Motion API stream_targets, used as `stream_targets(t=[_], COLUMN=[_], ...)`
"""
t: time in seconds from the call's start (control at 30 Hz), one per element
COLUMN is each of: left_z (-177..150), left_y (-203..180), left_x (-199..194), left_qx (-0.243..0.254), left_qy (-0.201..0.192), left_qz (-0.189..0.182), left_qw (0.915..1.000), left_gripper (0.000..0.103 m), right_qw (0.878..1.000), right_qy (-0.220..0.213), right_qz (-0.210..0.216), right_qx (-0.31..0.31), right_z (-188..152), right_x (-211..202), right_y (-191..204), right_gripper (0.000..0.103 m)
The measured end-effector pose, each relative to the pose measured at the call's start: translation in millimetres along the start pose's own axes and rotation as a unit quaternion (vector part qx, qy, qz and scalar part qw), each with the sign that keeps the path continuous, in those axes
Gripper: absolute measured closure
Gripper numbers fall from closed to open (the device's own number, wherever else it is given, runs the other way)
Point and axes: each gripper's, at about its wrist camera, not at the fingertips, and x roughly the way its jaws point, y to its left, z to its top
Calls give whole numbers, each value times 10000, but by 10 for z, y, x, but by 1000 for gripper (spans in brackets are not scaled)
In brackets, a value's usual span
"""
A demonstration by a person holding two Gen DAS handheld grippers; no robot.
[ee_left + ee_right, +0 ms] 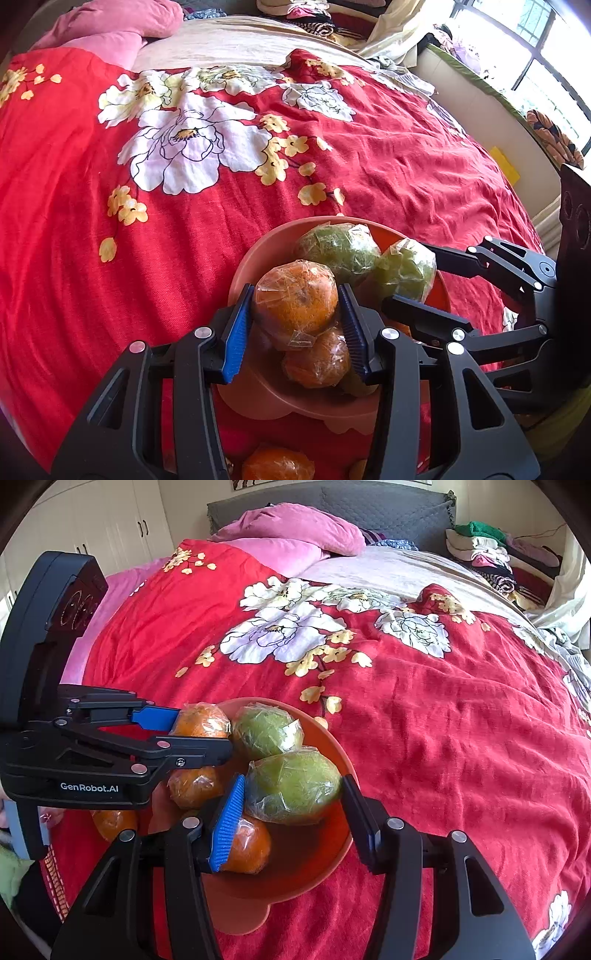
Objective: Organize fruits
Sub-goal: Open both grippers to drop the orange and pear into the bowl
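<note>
A salmon-pink bowl sits on the red floral bedspread and holds plastic-wrapped fruit. My left gripper is shut on a wrapped orange above the bowl. A second orange lies under it. My right gripper is shut on a wrapped green fruit over the bowl. Another green fruit sits behind it. More oranges lie in the bowl. The left gripper shows in the right wrist view, holding its orange.
The bedspread stretches far ahead. One wrapped orange lies on the bed in front of the bowl, another beside it. Pink pillows and folded clothes are at the headboard. A window ledge runs along the right.
</note>
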Motion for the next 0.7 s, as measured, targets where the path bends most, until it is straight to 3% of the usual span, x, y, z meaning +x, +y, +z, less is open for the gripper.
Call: stream_targets(t=[0.47, 0.63, 0.7], left_z=[-3, -4, -4], left_y=[16, 17, 16], left_x=[3, 5, 6], left_qx=[-22, -19, -27], left_qy=[2, -3, 2], left_qz=[18, 19, 9], left_qw=[10000, 10000, 10000], left_gripper=[66, 66, 66], right_qw=[9997, 9997, 9993], right_qy=[-56, -111, -151], right_qz=[-171, -184, -283], right_qx=[-150, -145, -167], right_z=[-2, -37, -51], right_x=[-9, -66, -100], right_y=[33, 38, 44], right_gripper=[50, 47, 41])
